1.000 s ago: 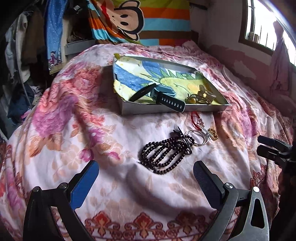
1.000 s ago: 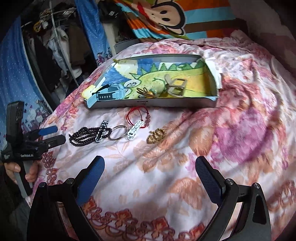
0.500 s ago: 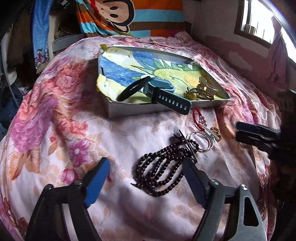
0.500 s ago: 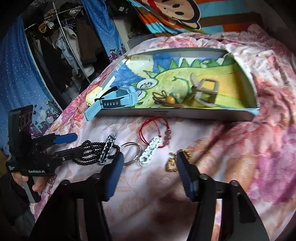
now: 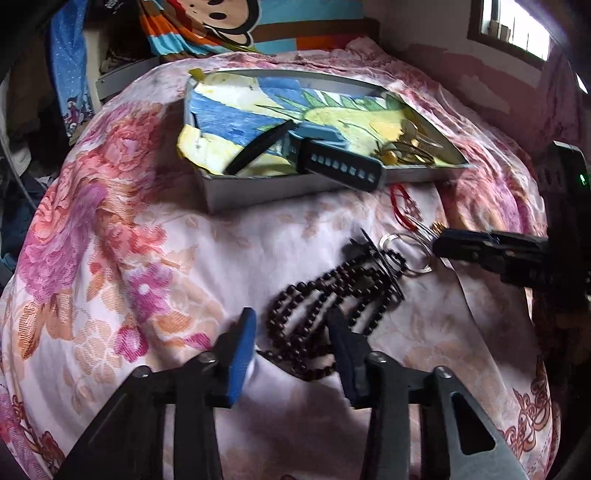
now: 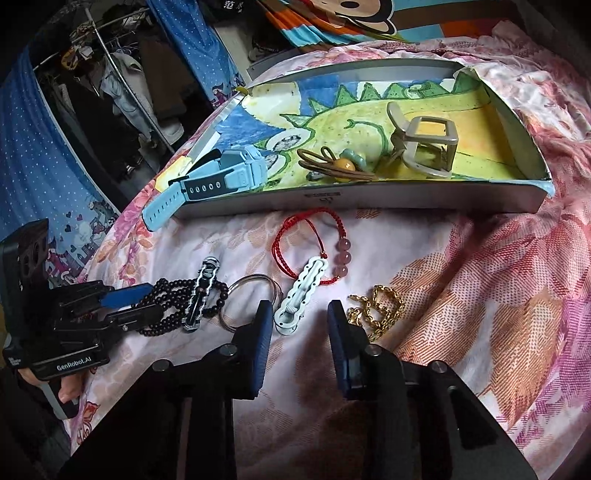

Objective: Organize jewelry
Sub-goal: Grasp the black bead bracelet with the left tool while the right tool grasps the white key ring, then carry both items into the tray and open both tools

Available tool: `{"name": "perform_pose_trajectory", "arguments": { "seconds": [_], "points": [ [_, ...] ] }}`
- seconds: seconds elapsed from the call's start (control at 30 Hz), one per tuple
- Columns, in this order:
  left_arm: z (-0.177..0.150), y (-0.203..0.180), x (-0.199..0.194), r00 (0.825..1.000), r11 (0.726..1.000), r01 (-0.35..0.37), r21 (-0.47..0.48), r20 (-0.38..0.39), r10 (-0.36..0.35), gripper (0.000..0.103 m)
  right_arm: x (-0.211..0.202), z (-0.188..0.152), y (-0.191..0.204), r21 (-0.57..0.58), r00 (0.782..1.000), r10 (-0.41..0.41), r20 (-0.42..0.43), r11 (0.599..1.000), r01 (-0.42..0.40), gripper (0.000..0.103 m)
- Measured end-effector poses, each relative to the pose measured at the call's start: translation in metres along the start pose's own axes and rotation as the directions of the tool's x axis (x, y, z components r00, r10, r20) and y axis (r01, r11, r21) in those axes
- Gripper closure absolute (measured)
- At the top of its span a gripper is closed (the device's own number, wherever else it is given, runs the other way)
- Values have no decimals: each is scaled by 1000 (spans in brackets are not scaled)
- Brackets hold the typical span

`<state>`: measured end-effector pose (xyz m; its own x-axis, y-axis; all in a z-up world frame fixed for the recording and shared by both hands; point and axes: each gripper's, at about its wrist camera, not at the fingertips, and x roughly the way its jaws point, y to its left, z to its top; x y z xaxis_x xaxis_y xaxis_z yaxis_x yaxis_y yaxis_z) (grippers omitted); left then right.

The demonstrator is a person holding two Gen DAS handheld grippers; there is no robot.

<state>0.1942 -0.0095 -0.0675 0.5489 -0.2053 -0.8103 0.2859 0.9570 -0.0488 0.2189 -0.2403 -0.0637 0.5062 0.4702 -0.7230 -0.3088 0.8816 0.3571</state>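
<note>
A grey tray [image 6: 369,206] lined with a dinosaur drawing lies on the floral bedspread and holds a blue watch [image 6: 221,177], a hair tie with beads [image 6: 338,166] and a beige claw clip [image 6: 424,147]. Loose in front of it lie a dark bead string [image 5: 332,295], a black-and-white clip [image 6: 201,291], metal rings [image 6: 251,302], a white clip [image 6: 303,291], a red cord bracelet [image 6: 310,240] and a gold chain [image 6: 380,310]. My left gripper [image 5: 291,347] is open with its fingers on either side of the bead string's near end. My right gripper [image 6: 299,328] is open just short of the white clip.
The tray [image 5: 258,188] shows in the left wrist view with the watch strap [image 5: 343,170] hanging over its near wall. A clothes rack [image 6: 122,92] and blue curtain [image 6: 33,147] stand left of the bed. A monkey-print blanket [image 5: 221,22] lies beyond the tray.
Both grippers have moved forward and down towards the loose jewelry and their jaws have narrowed. The left one now straddles the bead string; the right one has come up to the white clip.
</note>
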Motion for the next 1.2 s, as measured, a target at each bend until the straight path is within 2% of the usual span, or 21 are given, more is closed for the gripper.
{"name": "perform_pose_trajectory", "arguments": {
  "seconds": [0.13, 0.23, 0.43, 0.57, 0.7, 0.9, 1.1, 1.2],
  "points": [
    [-2, -7, 1, 1000, 999, -9, 32, -6, 9, 87, 2, -1, -3, 6, 1000, 3, -2, 1000, -3, 86],
    [-3, -8, 0, 1000, 1000, -1, 29, -2, 1, 91, 0, -2, -5, 15, 1000, 7, 3, 1000, -7, 89],
    [-2, -7, -7, 999, 1000, 4, 10, 37, -5, 92, -8, -3, -2, 24, 1000, -1, -4, 1000, 1, 89],
    [0, -8, -23, 993, 1000, 13, 6, 117, -14, 92, -19, -8, 1, 30, 1000, -5, -15, 1000, 5, 89],
    [1, -8, -45, 977, 999, 35, 6, 211, -35, 92, -34, -11, 3, 45, 1000, 5, 3, 999, -5, 89],
    [2, -6, -74, 942, 997, 71, 6, 329, -70, 93, -50, -14, 11, 30, 999, 18, 51, 999, -19, 89],
    [9, -4, -97, 899, 987, 158, -1, 414, -143, 93, -62, -11, 24, -37, 993, 13, 118, 999, -8, 89],
    [20, -5, -107, 867, 978, 211, -2, 463, -186, 93, -66, -4, 30, -72, 986, 7, 166, 997, 6, 89]
  ]
}}
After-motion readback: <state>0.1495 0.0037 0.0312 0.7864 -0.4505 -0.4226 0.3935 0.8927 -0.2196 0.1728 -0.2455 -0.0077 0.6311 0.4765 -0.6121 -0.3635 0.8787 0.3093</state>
